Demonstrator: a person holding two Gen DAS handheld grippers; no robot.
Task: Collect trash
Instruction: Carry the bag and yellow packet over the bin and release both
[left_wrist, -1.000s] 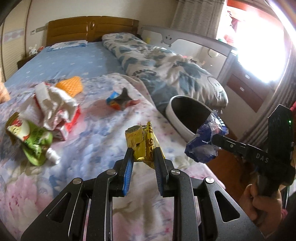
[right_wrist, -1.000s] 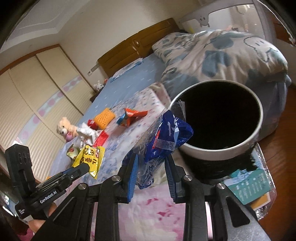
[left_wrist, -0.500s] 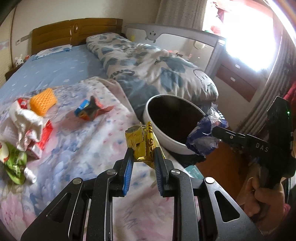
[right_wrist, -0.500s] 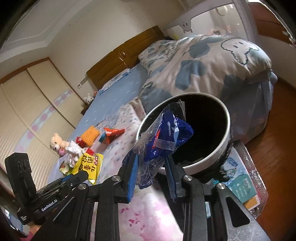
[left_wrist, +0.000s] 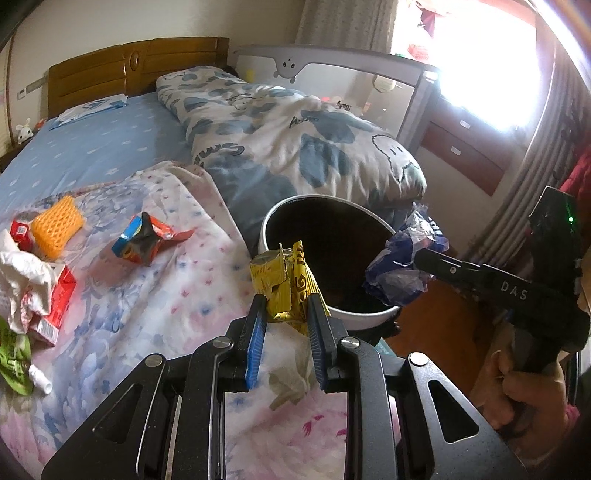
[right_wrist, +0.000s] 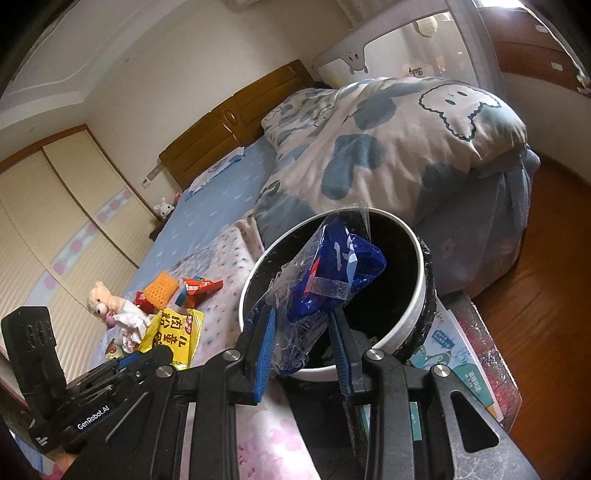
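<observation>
My left gripper (left_wrist: 286, 306) is shut on a crumpled yellow snack wrapper (left_wrist: 284, 282) and holds it at the near-left rim of the white-rimmed black trash bin (left_wrist: 354, 321). My right gripper (right_wrist: 301, 321) is shut on a blue and clear plastic wrapper (right_wrist: 332, 273) and holds it over the bin's mouth (right_wrist: 417, 291). In the left wrist view the blue wrapper (left_wrist: 402, 266) hangs over the bin's right rim. Loose trash lies on the bed: an orange-blue packet (left_wrist: 147, 243), an orange foam net (left_wrist: 55, 225), a red and white wrapper (left_wrist: 40, 291), a green pouch (left_wrist: 13, 363).
A rolled blue-patterned duvet (left_wrist: 295, 147) lies behind the bin. The bin stands on a low stand with a book (right_wrist: 454, 354) beside the bed's edge. A teddy bear (right_wrist: 105, 299) sits on the bed. Wooden floor (right_wrist: 546, 295) and drawers (left_wrist: 465, 147) are to the right.
Both grippers have moved toward the bin with their wrappers. The bin has grown larger in both views, and the blue wrapper now hangs over its mouth.
</observation>
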